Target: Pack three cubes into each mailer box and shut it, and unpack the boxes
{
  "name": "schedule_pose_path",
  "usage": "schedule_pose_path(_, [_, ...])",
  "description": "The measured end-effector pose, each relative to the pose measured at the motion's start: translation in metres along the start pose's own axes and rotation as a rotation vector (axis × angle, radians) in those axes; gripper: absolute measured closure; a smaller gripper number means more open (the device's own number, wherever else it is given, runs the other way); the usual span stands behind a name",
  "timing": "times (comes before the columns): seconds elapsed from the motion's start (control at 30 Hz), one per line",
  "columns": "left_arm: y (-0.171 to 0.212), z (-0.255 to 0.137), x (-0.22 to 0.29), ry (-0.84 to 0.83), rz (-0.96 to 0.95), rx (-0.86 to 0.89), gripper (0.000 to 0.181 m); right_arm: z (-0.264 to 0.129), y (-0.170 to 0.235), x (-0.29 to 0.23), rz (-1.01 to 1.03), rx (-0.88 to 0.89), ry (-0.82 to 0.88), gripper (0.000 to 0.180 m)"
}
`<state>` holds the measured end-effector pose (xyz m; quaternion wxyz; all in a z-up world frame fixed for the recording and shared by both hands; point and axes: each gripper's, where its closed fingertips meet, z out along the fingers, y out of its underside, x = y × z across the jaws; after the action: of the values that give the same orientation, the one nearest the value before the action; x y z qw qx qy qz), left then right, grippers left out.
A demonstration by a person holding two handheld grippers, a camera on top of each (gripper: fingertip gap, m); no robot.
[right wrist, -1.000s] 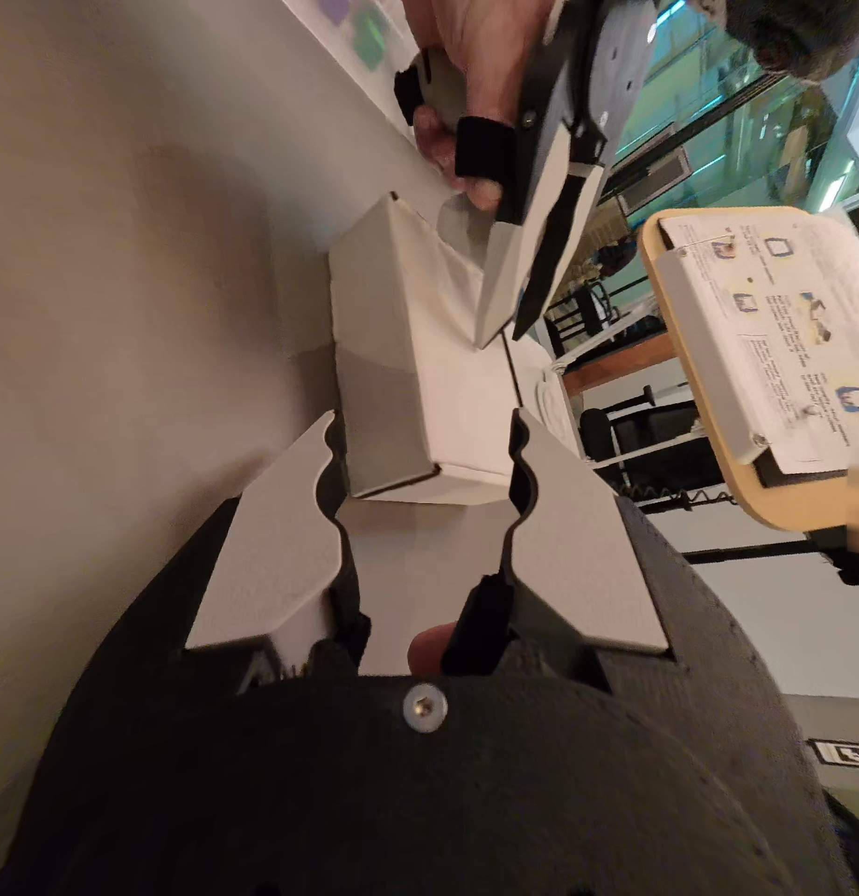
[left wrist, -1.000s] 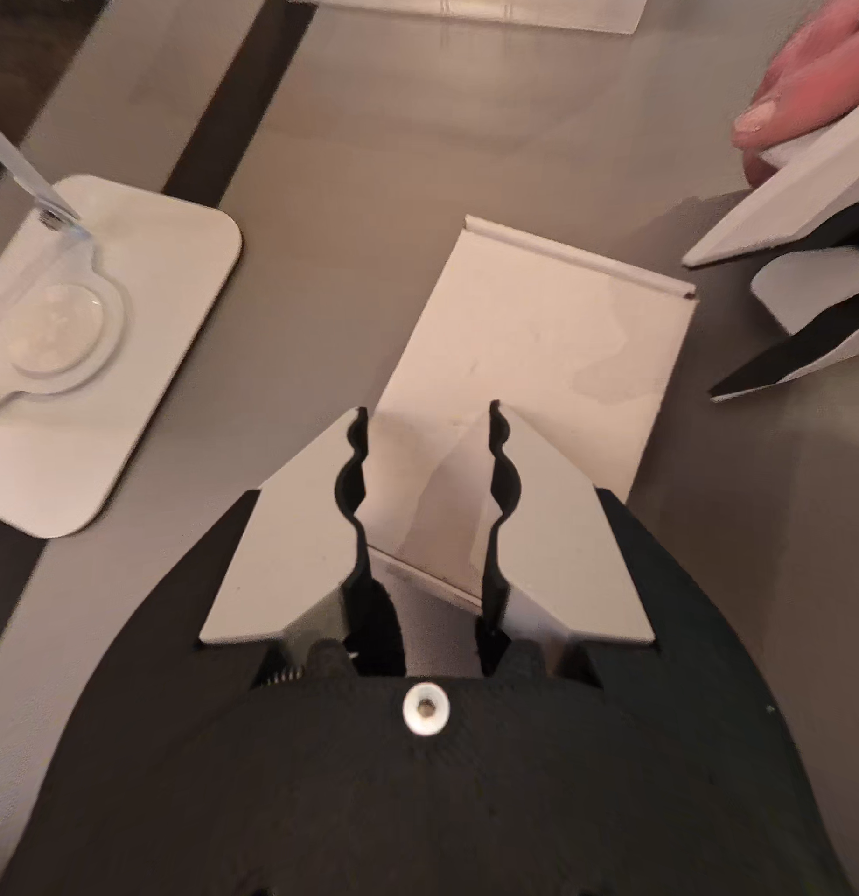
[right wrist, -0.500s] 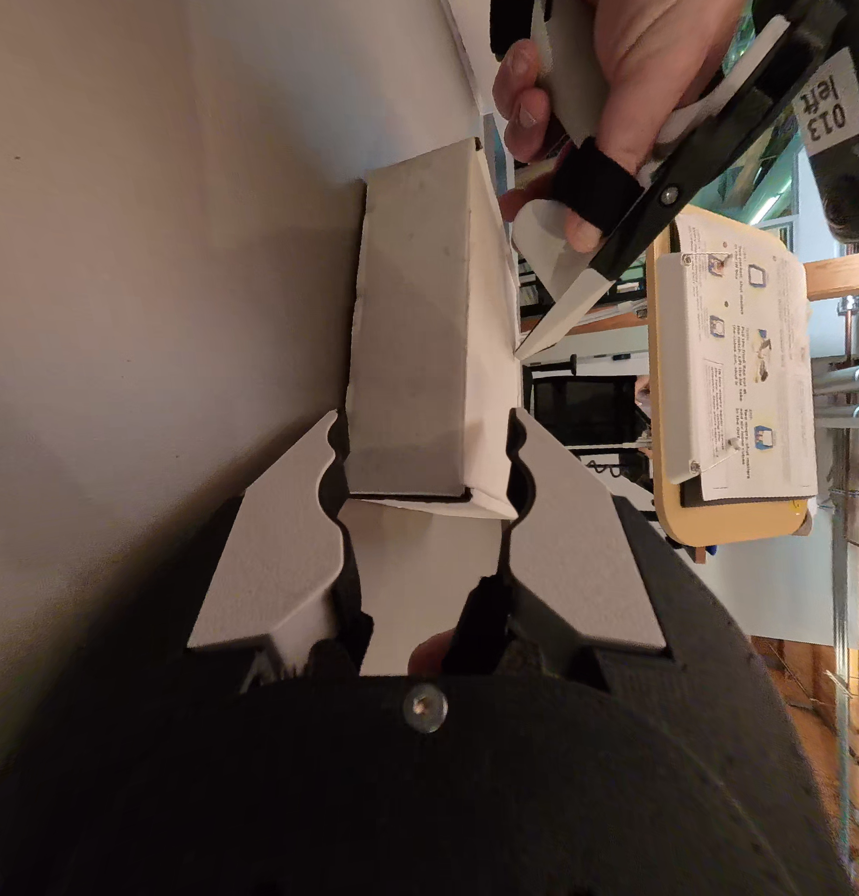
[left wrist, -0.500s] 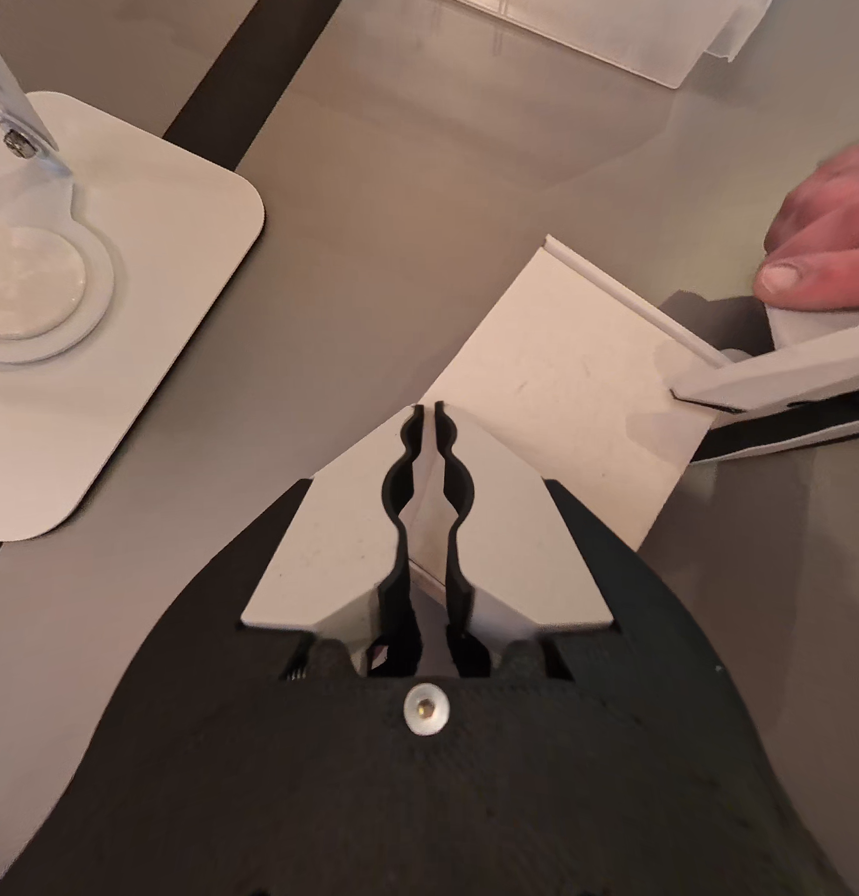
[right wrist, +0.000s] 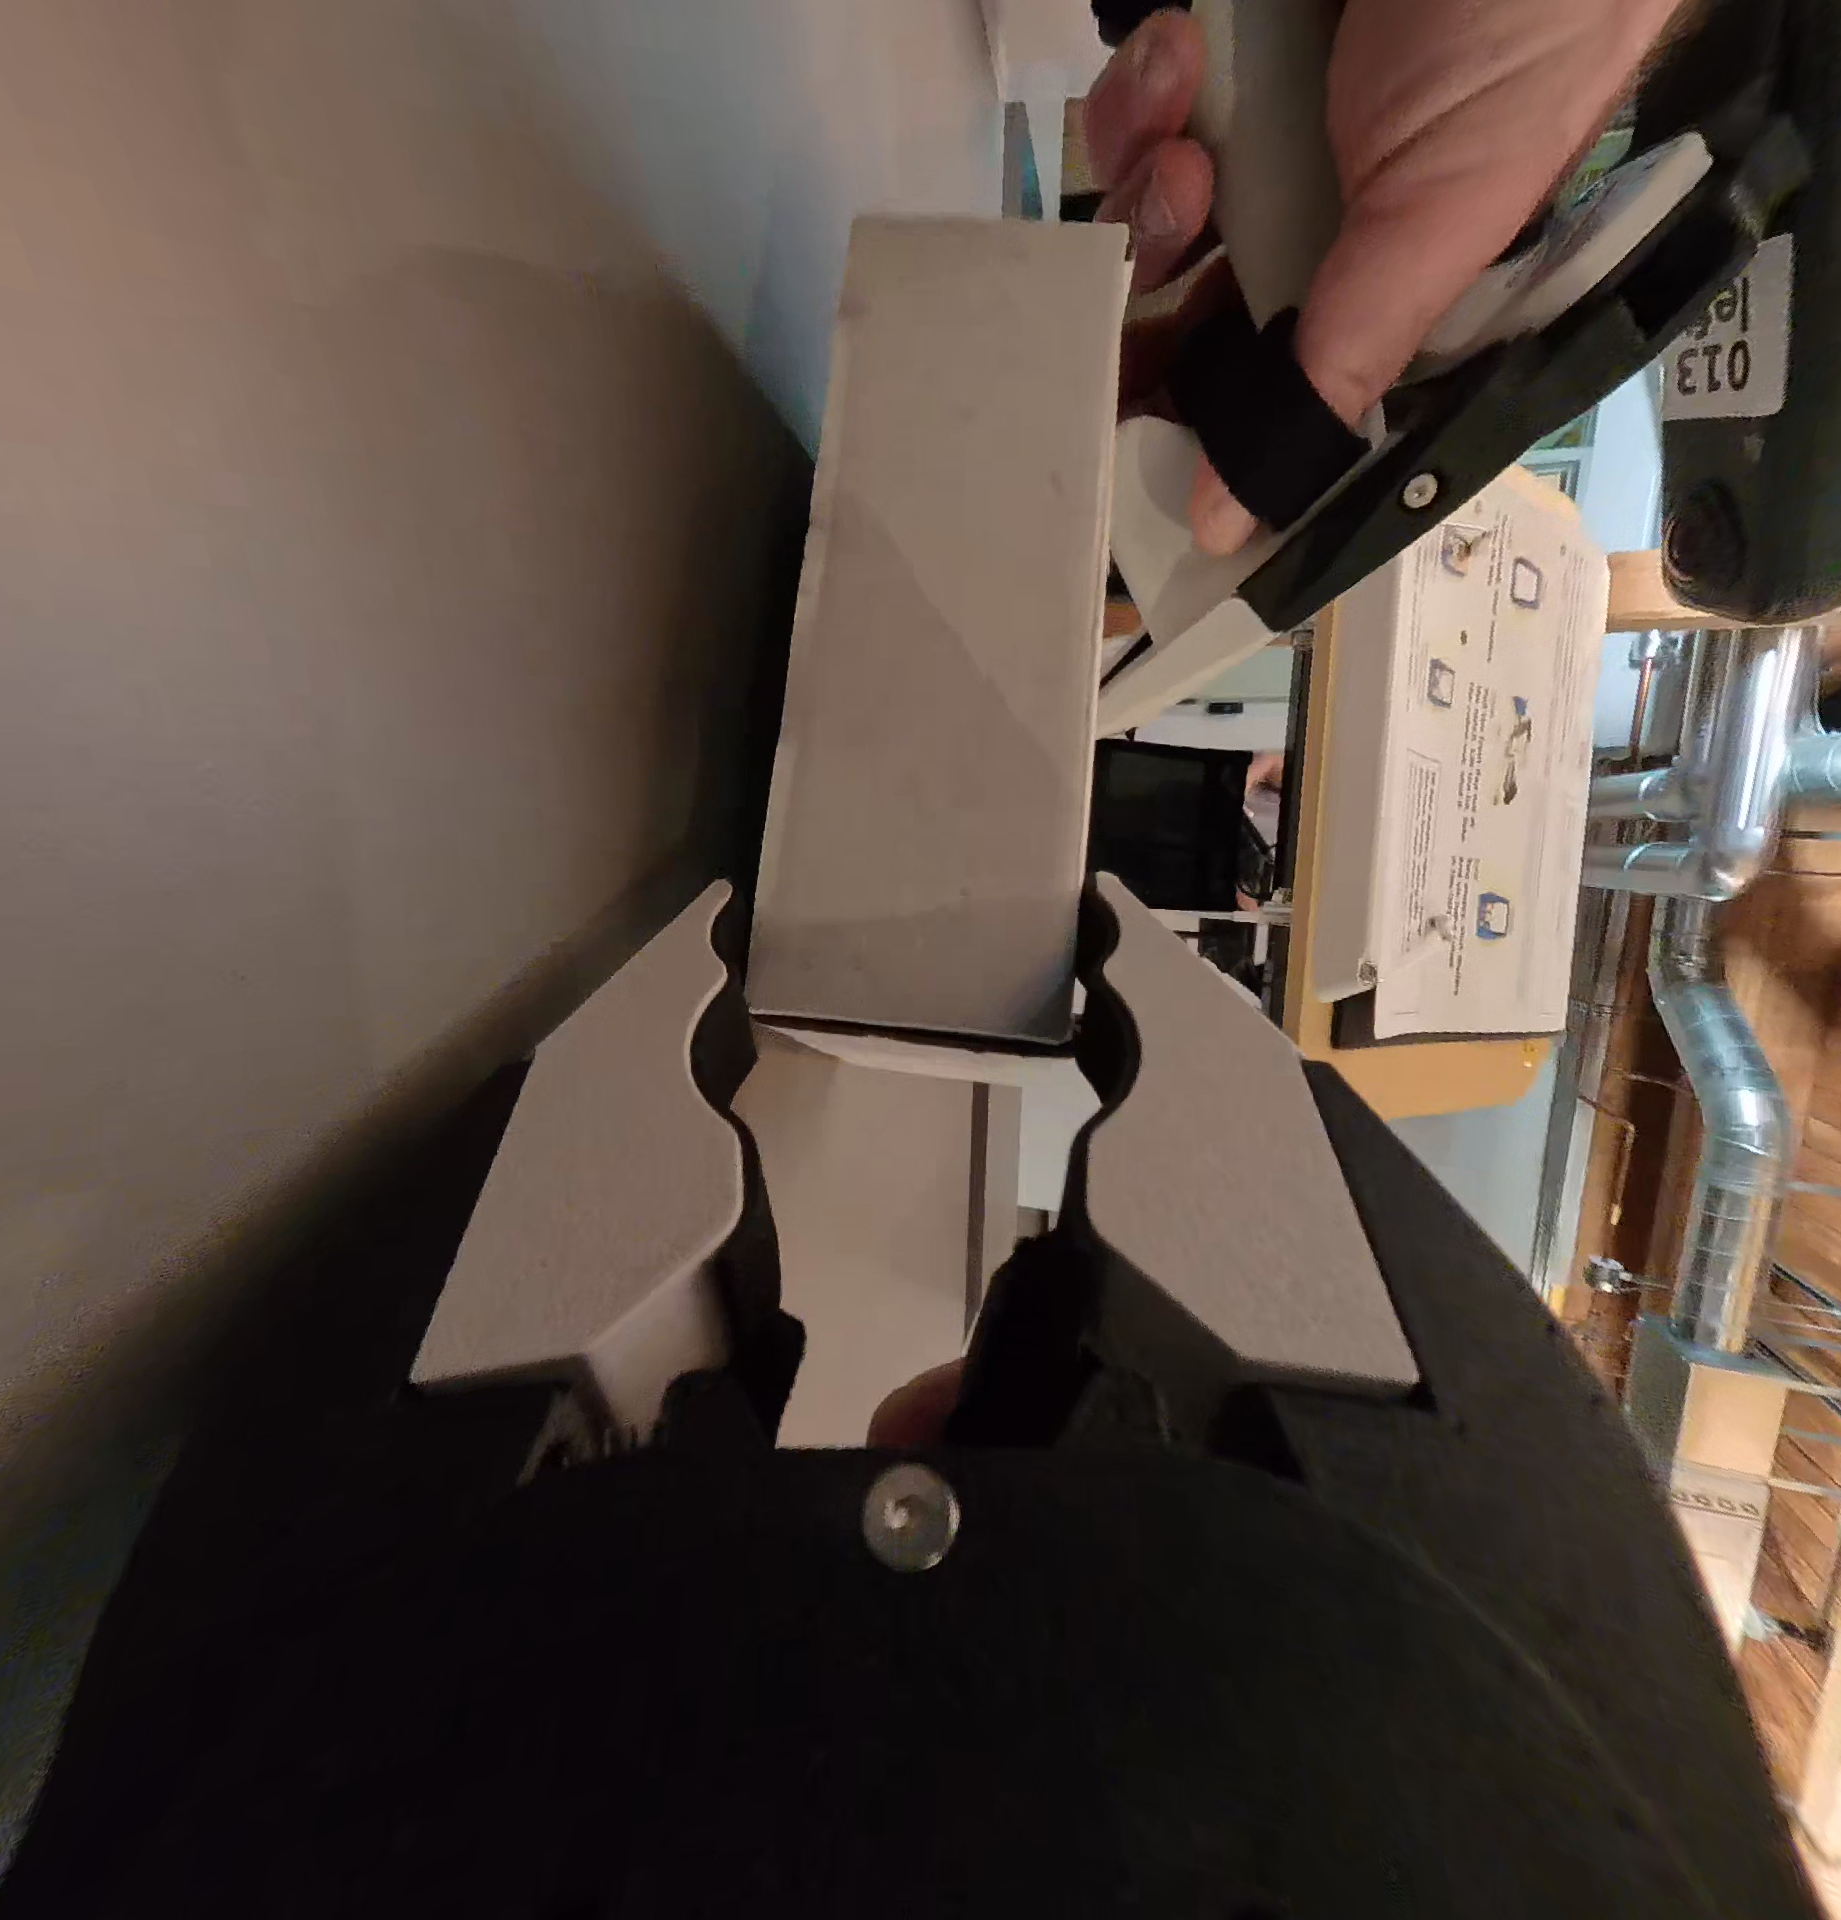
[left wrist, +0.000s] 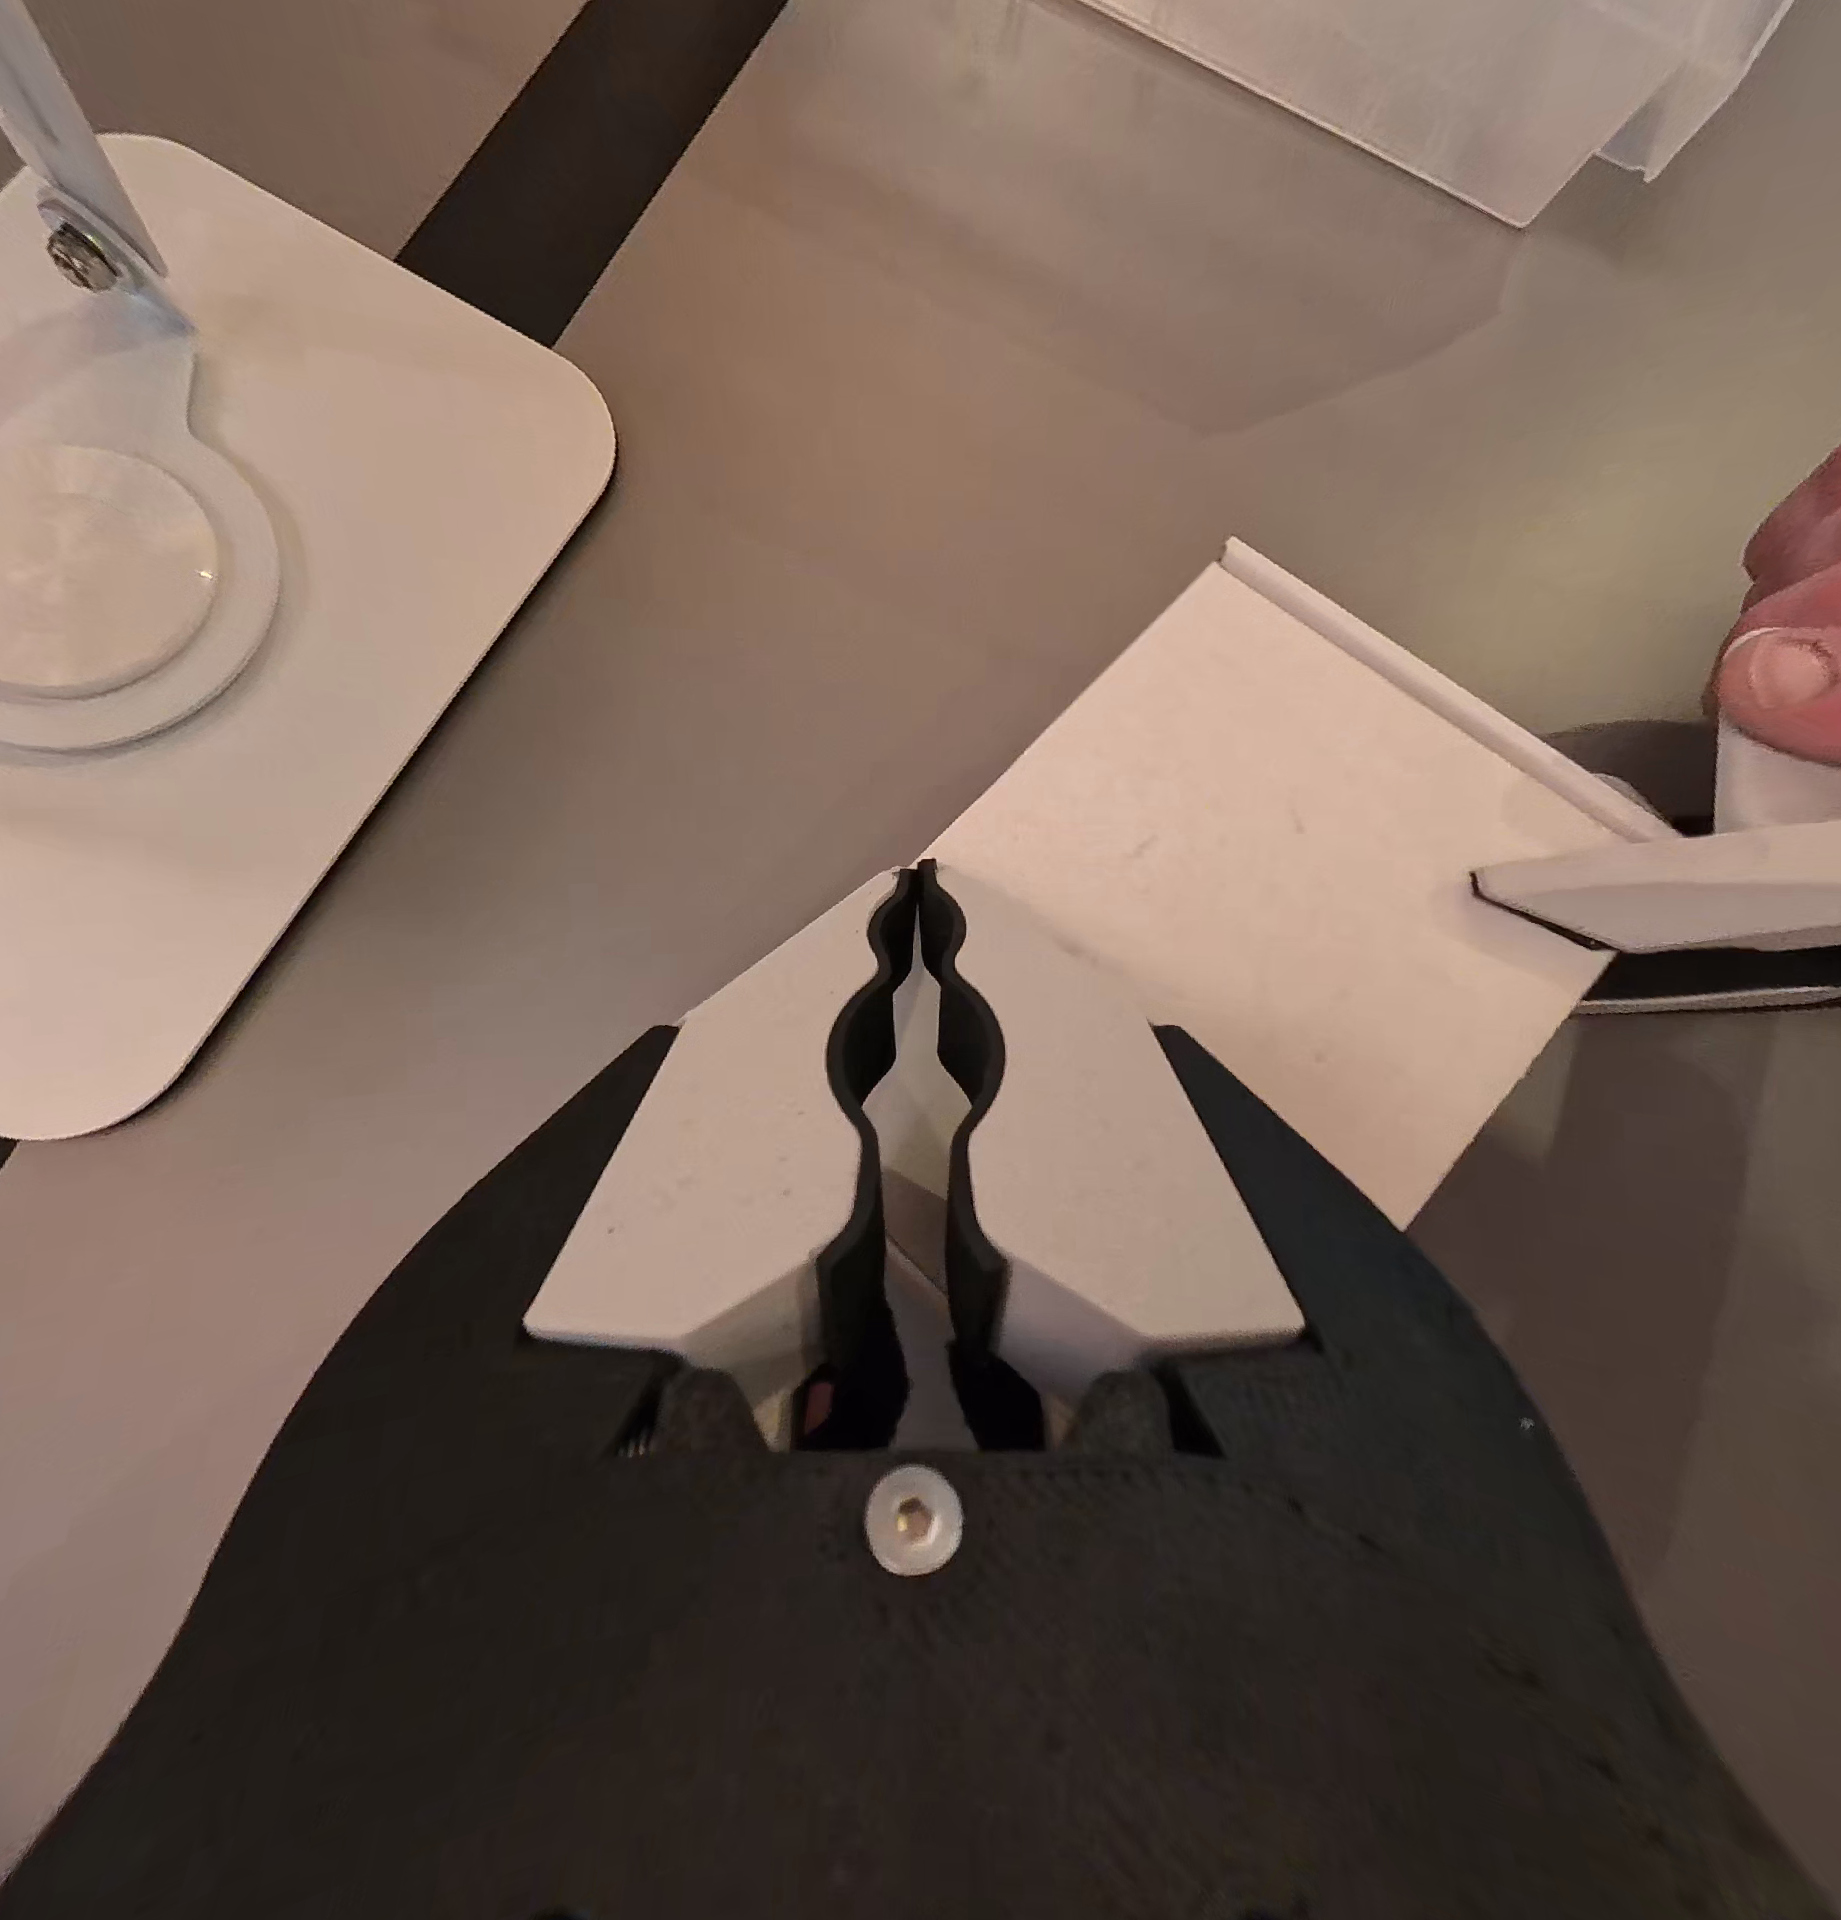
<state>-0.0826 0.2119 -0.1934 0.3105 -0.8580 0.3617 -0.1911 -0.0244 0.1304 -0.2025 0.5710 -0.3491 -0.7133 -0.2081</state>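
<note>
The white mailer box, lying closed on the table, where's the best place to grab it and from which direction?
Judging by its pose, grip the mailer box across its thin height at an end, coming in level with the table. The right gripper already straddles it that way; the flat lid offers nothing to pinch from above, where the left gripper sits closed.

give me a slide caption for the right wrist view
Right gripper clamps the end of a closed white mailer box while the left gripper presses its lid.
</note>
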Motion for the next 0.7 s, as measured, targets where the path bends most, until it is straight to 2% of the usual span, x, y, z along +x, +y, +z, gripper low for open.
schedule_pose_path(0.03, [0.000,0.000,0.001,-0.009,0.007,-0.002,0.181,-0.001,-0.001,0.000,0.026,0.021,-0.014,0.119])
schedule_pose_path(0.33, [0.006,-0.020,0.014,-0.080,0.080,0.135,0.180,-0.011,-0.002,-0.009,0.219,0.146,-0.185,0.116])
schedule_pose_path(0.47, [0.026,-0.029,0.016,-0.118,0.154,0.143,0.181,-0.014,-0.004,-0.010,0.298,0.194,-0.246,0.115])
schedule_pose_path(0.7, [0.035,-0.039,0.018,-0.073,0.032,0.334,0.181,-0.024,-0.008,-0.008,0.548,0.328,-0.424,0.109])
